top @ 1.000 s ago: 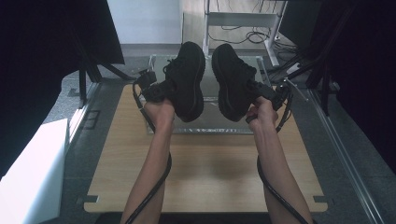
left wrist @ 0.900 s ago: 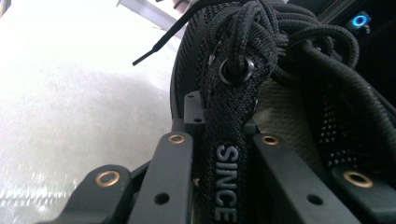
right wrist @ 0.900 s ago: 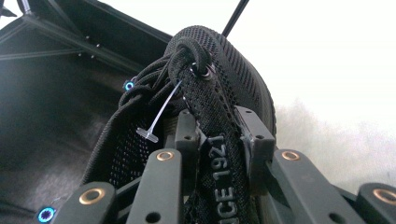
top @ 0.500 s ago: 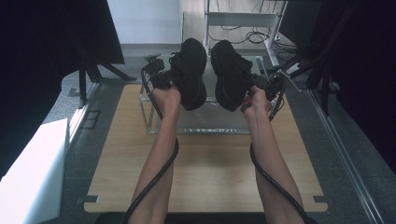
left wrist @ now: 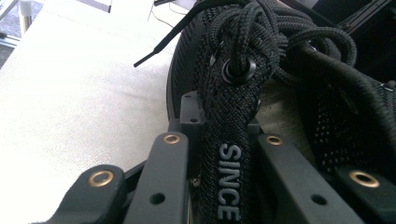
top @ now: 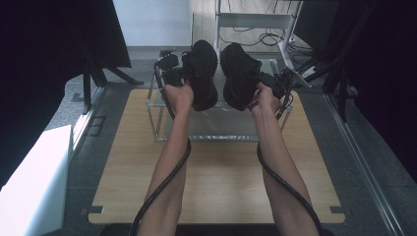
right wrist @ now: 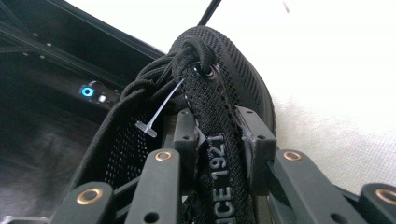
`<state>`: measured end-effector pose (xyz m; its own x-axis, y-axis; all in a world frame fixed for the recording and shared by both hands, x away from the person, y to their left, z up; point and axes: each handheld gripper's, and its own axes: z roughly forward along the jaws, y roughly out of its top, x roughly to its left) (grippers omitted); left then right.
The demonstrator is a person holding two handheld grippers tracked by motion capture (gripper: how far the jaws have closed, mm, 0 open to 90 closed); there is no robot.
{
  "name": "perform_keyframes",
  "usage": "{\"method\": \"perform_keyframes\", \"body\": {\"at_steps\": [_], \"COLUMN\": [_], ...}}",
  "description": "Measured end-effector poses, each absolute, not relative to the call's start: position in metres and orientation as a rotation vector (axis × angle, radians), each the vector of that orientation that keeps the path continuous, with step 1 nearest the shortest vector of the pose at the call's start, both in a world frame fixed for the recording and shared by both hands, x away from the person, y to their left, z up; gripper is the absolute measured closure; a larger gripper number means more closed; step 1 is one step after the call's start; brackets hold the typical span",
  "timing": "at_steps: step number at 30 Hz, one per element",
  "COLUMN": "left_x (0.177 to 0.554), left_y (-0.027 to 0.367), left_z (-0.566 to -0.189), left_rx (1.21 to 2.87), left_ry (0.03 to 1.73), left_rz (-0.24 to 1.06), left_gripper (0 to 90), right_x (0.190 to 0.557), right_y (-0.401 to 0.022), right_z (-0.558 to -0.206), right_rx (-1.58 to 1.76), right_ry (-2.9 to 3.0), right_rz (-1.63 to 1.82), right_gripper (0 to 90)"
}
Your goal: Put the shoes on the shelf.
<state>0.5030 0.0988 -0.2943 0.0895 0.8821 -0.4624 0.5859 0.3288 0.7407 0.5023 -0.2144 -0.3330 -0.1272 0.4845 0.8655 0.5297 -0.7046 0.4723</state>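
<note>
Black mesh shoes (top: 216,73) with white lettering; light wood table (top: 221,182).

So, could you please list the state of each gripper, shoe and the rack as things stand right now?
Left gripper: shut on the left shoe's eyelet strip.
Right gripper: shut on the right shoe's eyelet strip.
Left shoe: held up off the table, laced.
Right shoe: held up beside it, laced, plastic tag fastener still attached.
Clear rack: standing on the wooden table, under the shoes.
</note>
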Motion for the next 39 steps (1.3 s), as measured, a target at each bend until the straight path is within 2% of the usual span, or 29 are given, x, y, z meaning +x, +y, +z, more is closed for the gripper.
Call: {"method": "perform_keyframes", "body": {"at_steps": [17, 23, 32, 39], "left_x": [0.514, 0.518, 0.514, 0.501], "left_y": [0.085, 0.083, 0.085, 0.089], "left_z": [-0.295, -0.3, -0.301, -0.293], "left_rx": [1.457, 1.489, 1.496, 1.5], "left_ry": [1.602, 1.589, 1.514, 1.45], "left_rz": [0.388, 0.362, 0.324, 0.305], "left_gripper": [71.3, 60.5, 40.9, 42.0], "right_x": [0.508, 0.512, 0.516, 0.507], "right_y": [-0.203, -0.202, -0.202, -0.218], "right_z": [-0.329, -0.329, -0.327, -0.324], "right_rx": [-2.073, -2.01, -1.892, -1.829], "right_ry": [-1.372, -1.41, -1.445, -1.464], "right_rz": [-1.967, -1.956, -1.951, -1.983], "right_gripper": [62.7, 56.2, 38.4, 40.2]}}
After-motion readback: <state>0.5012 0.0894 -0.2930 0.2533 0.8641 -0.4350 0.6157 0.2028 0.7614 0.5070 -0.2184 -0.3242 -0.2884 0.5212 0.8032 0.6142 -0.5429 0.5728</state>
